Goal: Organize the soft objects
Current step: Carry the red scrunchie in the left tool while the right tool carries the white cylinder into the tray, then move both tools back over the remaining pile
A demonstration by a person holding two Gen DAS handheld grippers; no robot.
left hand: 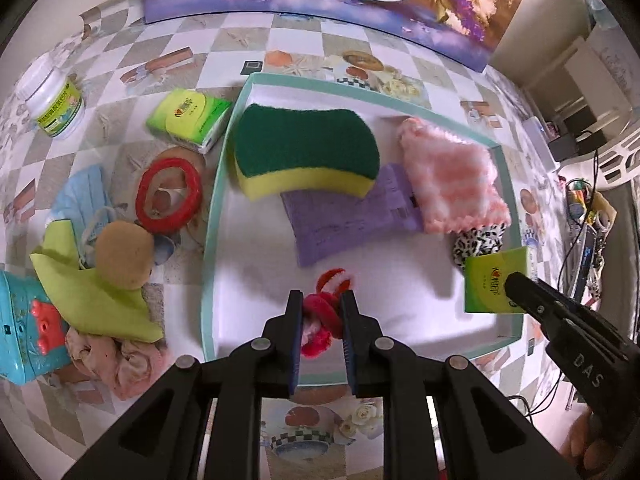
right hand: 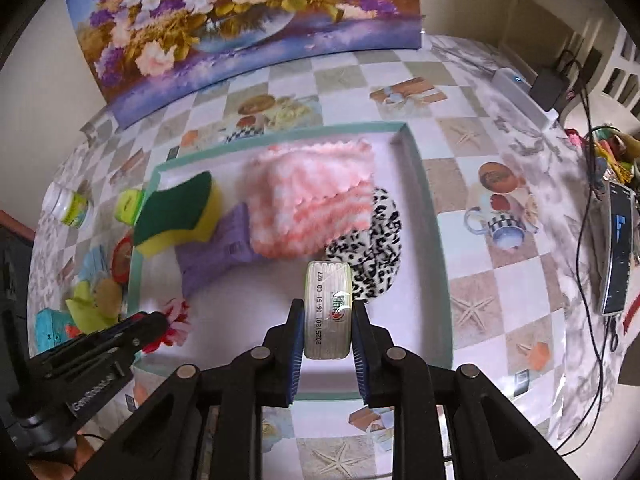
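**Soft goods, tray and both claws: stock at this moment**

Tablecloth [left hand: 304, 40], checked and printed, carries everything; painting [right hand: 240, 12] stands at its far edge; tray [left hand: 208, 240], teal-rimmed with a white floor, takes the middle.

Already in the tray, largest first: pink fluffy cloth [left hand: 452, 176] at the far right; purple cloth [left hand: 340, 220] beneath it and beneath the sponge [left hand: 304, 152], green over yellow; leopard-print scrunchie [right hand: 372, 248] tucked against the pink cloth's near edge.

Outside the tray, to its left: lime cloth [left hand: 92, 292]; blue face mask [left hand: 80, 196]; beige scrunchie [left hand: 120, 364]; tan puff [left hand: 124, 252]; red ring [left hand: 168, 196]; a second tissue pack [left hand: 188, 120]; white jar [left hand: 56, 100]; turquoise toy [left hand: 24, 328].

Left gripper [left hand: 322, 320]: jaws narrow, pinched on a red and pink scrunchie [left hand: 324, 312], held above the tray's near left floor.

Right gripper [right hand: 328, 328]: jaws narrow, clamped on a green tissue pack [right hand: 328, 312] held edge-on, above the tray's near right, just beside the leopard scrunchie.

Risks, as judged: both claws work near one another over the same tray, so a careless sideways move could knock them together; the tissue pack, let go on its edge, may topple onto the leopard scrunchie or against the rim; the red scrunchie's loops may cling to a pad on release and be dragged back out; either piece dropped too near the front rim could land on the tablecloth.
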